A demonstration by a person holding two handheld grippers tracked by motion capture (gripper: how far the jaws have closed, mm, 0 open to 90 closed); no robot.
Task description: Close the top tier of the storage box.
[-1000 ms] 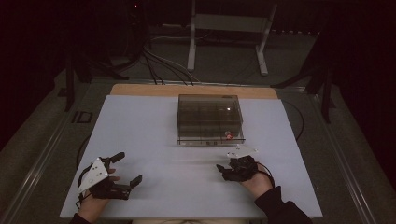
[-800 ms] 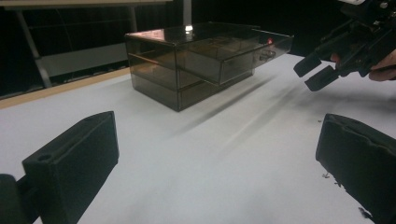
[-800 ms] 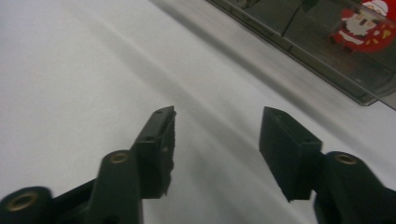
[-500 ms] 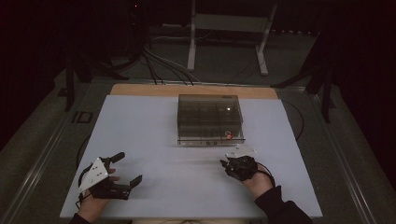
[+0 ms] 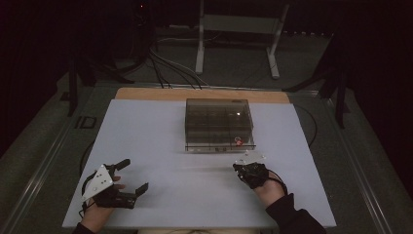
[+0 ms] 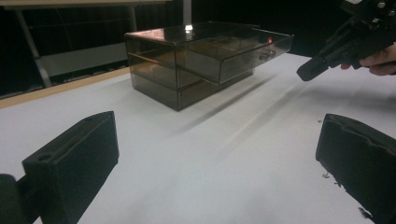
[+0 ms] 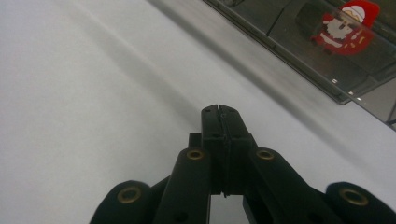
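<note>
Your right gripper (image 5: 242, 166) has just been closing, and its fingers (image 7: 219, 122) now meet with nothing between them, low over the desk (image 5: 160, 126) just in front of the smoky transparent drawer box (image 5: 217, 114). Your left gripper (image 5: 130, 175) rests near the desk's front edge, well apart from the box, with its fingers (image 6: 74, 158) spread wide on nothing. The box sits mid-desk, toward the far side; its upper drawer (image 6: 243, 56) juts out with a small handle on its front, and a little red Santa figure (image 7: 344, 27) shows through the clear wall. The risk, as I judge it: closed fingers cannot take that small handle, so pushing forward now may only nudge the light box backward or knock the drawer crooked. Dim light and see-through walls also make the handle easy to misjudge.
</note>
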